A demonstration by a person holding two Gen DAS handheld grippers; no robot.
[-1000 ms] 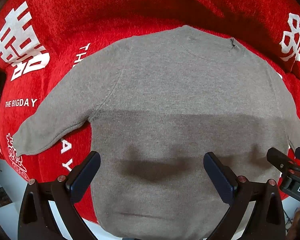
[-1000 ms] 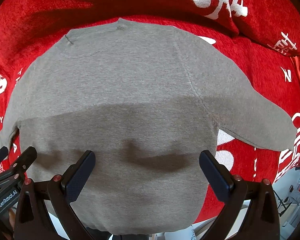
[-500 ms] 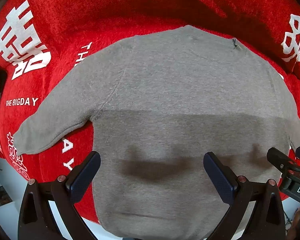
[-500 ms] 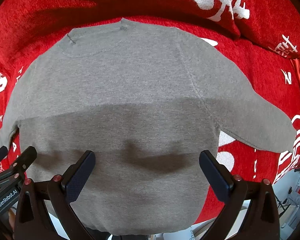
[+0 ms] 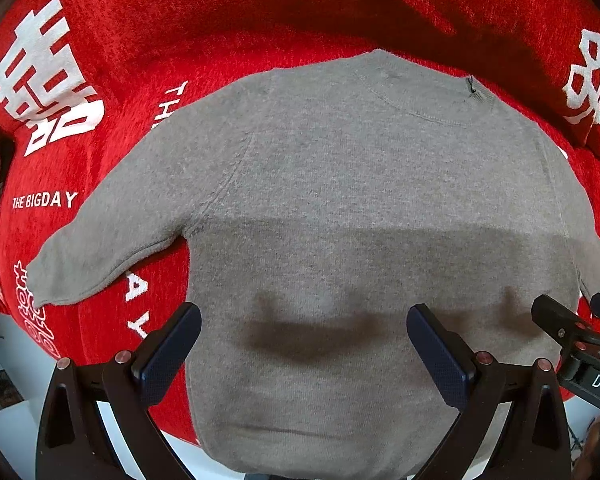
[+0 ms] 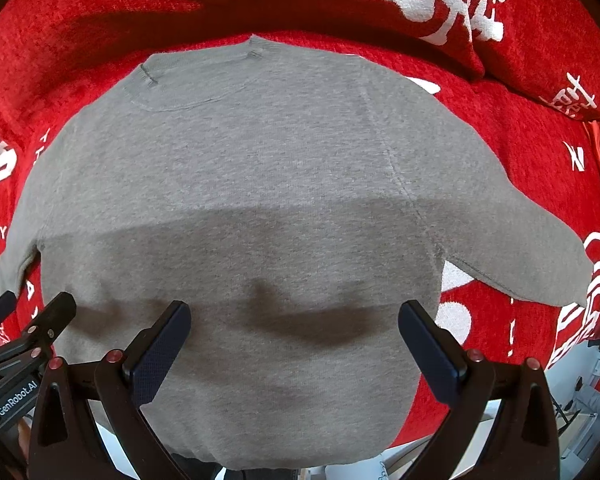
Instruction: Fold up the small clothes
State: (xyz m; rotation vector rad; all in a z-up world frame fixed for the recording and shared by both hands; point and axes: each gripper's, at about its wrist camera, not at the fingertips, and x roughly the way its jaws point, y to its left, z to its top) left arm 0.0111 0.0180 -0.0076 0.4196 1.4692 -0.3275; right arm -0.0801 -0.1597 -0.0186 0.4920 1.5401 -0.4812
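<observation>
Your left gripper (image 5: 303, 340) is spread wide, holding nothing, at the bottom of the left wrist frame. The grey sweater (image 5: 340, 220) lies flat ahead of it, filling centre frame, neckline at upper right, hem at the bottom between and below the fingers. One sleeve runs out to centre left.

Your right gripper (image 6: 294, 338) is also wide and empty. In its view the same grey sweater (image 6: 240, 200) fills the centre, neckline at upper left, other sleeve out to centre right. Each gripper shows in the other's view: right one at lower right edge of the left view, left one at lower left of the right view.

The sweater rests on a red blanket (image 5: 220, 20) with white characters. Readable print: "THE BIGDAY" centre left in left view; "GenRobot.AI" on the left gripper body, lower left of right view.
</observation>
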